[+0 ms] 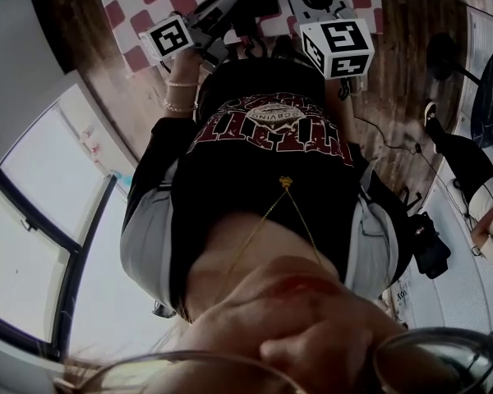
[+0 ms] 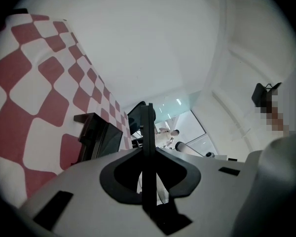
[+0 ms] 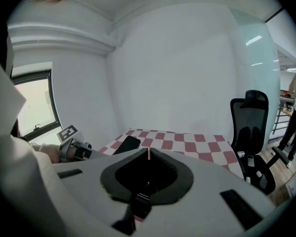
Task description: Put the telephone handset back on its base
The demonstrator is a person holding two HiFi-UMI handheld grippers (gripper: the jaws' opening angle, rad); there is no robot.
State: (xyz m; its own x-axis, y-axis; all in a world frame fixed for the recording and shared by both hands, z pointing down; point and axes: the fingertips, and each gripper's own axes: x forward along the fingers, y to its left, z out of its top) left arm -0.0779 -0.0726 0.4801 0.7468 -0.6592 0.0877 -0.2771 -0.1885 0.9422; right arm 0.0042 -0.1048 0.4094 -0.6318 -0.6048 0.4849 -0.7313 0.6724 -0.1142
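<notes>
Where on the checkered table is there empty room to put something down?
The checkered cloth is bare from the black device across to the edge by the office chair. That wide stretch is your best spot. It gets crowded at the left corner, where the device lies and the left gripper is close by.

The head view looks steeply down the person's torso (image 1: 271, 162), with the red-and-white checkered tablecloth (image 1: 123, 11) at its top edge. The left gripper view, rolled sideways, sits close beside the tablecloth (image 2: 34, 112) and faces a glass partition (image 2: 180, 107). The right gripper view looks across the tablecloth (image 3: 187, 144) toward a white wall (image 3: 177, 73). All 3 views share the tablecloth.
</notes>
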